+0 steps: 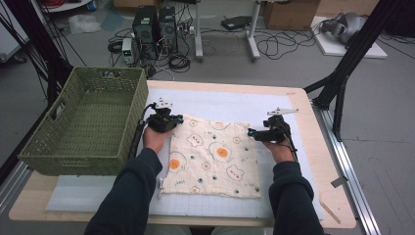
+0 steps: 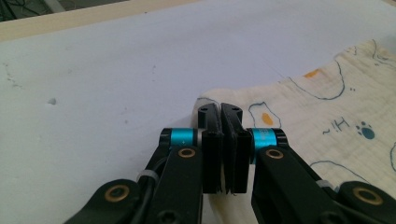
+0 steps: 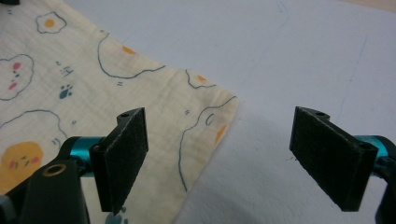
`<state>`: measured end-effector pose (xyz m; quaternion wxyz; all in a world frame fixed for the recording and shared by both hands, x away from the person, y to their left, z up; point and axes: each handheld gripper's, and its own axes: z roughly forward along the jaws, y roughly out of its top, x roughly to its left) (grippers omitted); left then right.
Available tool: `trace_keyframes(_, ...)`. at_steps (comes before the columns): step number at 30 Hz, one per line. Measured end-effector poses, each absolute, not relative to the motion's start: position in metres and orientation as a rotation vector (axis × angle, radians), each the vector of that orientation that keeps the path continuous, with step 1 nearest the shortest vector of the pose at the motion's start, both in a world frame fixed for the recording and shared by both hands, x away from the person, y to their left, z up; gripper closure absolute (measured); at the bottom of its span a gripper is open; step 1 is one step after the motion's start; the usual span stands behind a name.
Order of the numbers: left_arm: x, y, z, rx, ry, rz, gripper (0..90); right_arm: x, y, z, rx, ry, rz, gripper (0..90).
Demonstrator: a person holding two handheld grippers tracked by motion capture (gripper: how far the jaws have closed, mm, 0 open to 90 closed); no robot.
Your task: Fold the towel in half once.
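While the left gripper sits pressed together at the cloth's far-left corner — whether fabric is caught between the jaws I cannot tell — the right gripper, spread wide, should straddle the far-right corner and close squarely. Flat mid-table, the nearly square cloth runs slightly longer from 12 to 6 o'clock, with the basket at 9 o'clock.

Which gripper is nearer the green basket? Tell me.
Left. The left gripper sits just beside the green basket; the right gripper is across the cloth.
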<state>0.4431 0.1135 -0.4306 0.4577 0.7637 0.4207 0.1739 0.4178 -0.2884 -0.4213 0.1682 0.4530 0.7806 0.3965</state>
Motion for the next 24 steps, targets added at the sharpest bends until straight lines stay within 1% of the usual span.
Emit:
trace_keyframes(12, 0.442, 0.113, -0.428, 1.868, 1.040, 0.435, 86.5, 0.444, -0.269, -0.434, 1.281, 2.277, 1.057, 42.9)
trace_keyframes(16, 0.442, 0.113, -0.428, 1.875, 1.041, 0.429, 86.5, 0.453, -0.258, -0.435, 1.278, 2.284, 0.962, 48.3)
trace_keyframes(20, 0.441, 0.114, -0.428, 1.873, 1.048, 0.428, 86.4, 0.459, -0.249, -0.439, 1.299, 2.301, 0.932, 55.1)
trace_keyframes(21, 0.441, 0.114, -0.427, 1.877, 1.045, 0.429, 86.5, 0.459, -0.248, -0.440, 1.295, 2.303, 0.924, 55.7)
trace_keyframes(23, 0.441, 0.115, -0.427, 1.884, 1.040, 0.435, 86.4, 0.460, -0.247, -0.440, 1.307, 2.292, 0.930, 60.5)
trace_keyframes(24, 0.441, 0.115, -0.427, 1.880, 1.043, 0.435, 86.5, 0.460, -0.248, -0.440, 1.314, 2.291, 0.935, 66.0)
